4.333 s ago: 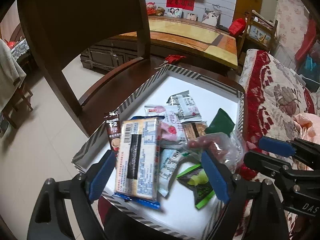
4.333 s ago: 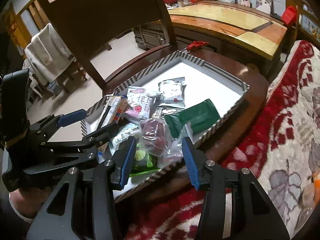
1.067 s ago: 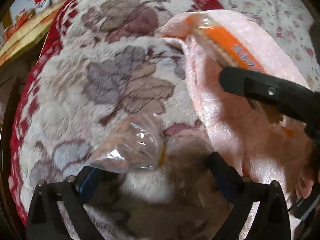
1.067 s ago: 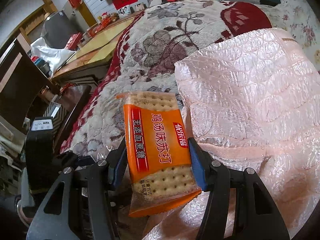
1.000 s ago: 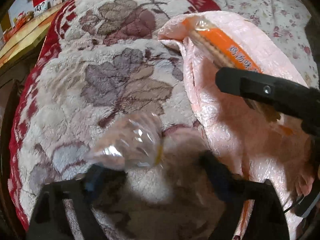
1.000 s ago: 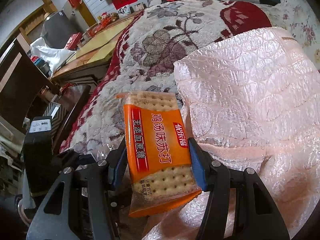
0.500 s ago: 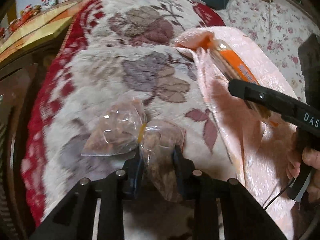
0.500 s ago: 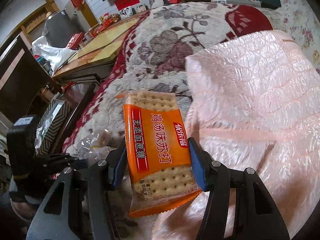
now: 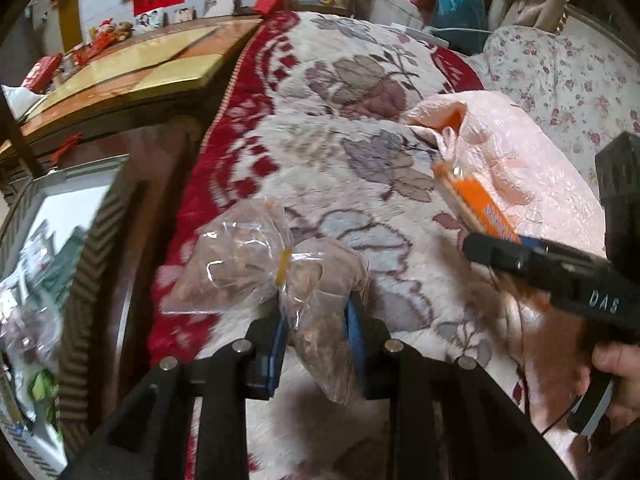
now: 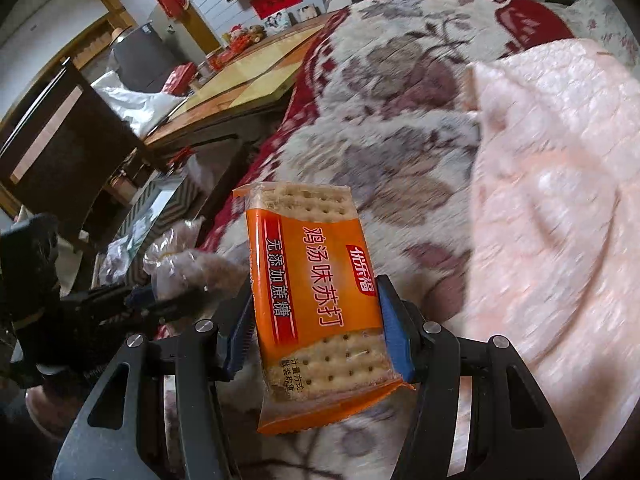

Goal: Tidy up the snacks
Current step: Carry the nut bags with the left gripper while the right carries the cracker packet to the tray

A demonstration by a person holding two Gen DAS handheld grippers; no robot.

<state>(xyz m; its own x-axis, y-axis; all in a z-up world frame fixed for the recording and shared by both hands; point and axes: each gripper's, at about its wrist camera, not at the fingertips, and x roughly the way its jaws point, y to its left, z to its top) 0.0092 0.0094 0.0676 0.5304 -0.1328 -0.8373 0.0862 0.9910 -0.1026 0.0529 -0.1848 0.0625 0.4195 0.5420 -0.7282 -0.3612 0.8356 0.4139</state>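
Left gripper (image 9: 315,330): pinched on a clear plastic bag of brownish snacks (image 9: 260,264), which is gripped at its lower lobe and held above the floral blanket (image 9: 360,152); a yellow tie is seen at the bag's waist.
Tray (image 9: 80,216): striped rim seen at the far left of the left wrist view, beside the bed, with blurred snack packets inside.
Right gripper (image 10: 316,330): clamped on an orange cracker packet (image 10: 316,292), which is held upright by its two long edges.
Pink quilt (image 10: 560,220): spread on the bed at the right, behind the packet.
Hand (image 9: 616,376): seen on the right gripper's handle.
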